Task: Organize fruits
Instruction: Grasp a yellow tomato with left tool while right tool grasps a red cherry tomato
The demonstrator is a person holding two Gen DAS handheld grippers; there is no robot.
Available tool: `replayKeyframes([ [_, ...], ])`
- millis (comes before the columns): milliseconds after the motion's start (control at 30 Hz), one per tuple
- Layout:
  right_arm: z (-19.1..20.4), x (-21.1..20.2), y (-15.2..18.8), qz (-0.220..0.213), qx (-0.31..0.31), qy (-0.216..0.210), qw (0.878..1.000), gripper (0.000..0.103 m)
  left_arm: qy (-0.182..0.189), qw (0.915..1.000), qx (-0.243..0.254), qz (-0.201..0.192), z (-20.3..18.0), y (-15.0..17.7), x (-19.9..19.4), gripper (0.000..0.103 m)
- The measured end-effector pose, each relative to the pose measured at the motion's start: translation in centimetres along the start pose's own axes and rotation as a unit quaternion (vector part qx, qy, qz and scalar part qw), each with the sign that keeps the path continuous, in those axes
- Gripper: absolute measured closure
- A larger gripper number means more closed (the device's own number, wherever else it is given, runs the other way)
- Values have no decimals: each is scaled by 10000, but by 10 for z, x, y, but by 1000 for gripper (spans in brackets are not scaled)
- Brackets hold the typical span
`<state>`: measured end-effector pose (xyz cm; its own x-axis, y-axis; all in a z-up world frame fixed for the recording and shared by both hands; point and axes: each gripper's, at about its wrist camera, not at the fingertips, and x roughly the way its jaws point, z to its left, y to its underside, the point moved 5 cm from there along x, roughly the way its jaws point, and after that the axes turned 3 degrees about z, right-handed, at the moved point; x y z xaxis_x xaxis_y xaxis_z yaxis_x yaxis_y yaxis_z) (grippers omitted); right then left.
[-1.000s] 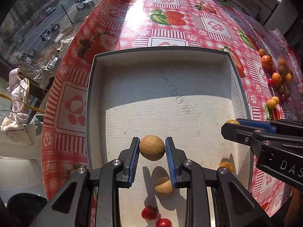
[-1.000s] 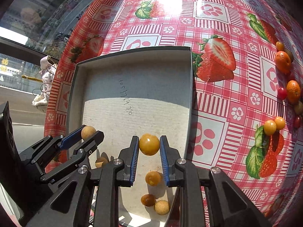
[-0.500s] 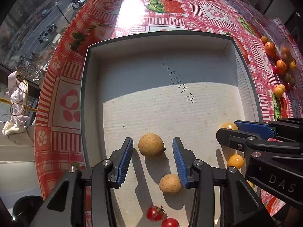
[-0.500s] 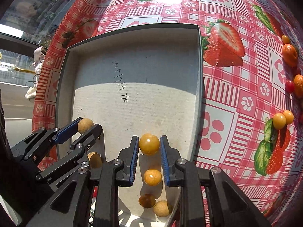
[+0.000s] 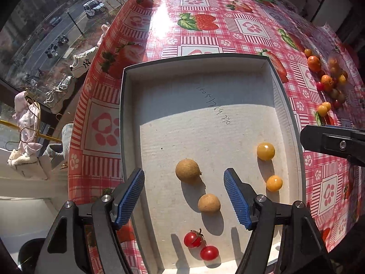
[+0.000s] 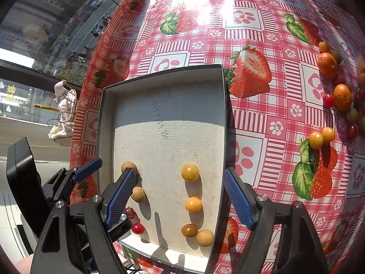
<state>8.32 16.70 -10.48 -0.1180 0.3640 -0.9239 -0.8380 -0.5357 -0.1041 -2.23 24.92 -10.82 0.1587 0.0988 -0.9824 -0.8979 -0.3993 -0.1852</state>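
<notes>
your left gripper has just been opening and now stands released over the shallow grey cardboard tray; the round tan longan lies loose on the tray floor between its blue-padded fingers, touching neither. a smaller tan longan rests just nearer you, and two red cherry tomatoes sit close to the tray's near edge. your right gripper has also just been opening and is released; the round yellow-orange fruit lies on the tray floor between its spread fingers, clear of both pads, with a second yellow-orange fruit just below it. a brown-amber fruit and a tan longan touch each other in the tray's near right corner. more loose fruit, small oranges among it, stays on the red strawberry-print tablecloth well to the right.
</notes>
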Motion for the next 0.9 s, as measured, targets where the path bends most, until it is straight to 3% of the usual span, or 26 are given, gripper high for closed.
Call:
replayKeyframes([
  [300,-98,-30,61,13,1013,580,9932,21,127,9988,474,84,-28,7,-11,30],
  [533,-157,-32,115,165,1802,706,9810,21,332,9928,1141,-115,-85,-1,-28,30],
  [700,-187,-42,124,40,2128,693,9746,21,473,9877,1461,-293,-132,-22,-39,30],
  [900,-212,-58,107,-99,2095,767,9747,21,559,9862,1532,-285,-177,-43,-31,30],
])
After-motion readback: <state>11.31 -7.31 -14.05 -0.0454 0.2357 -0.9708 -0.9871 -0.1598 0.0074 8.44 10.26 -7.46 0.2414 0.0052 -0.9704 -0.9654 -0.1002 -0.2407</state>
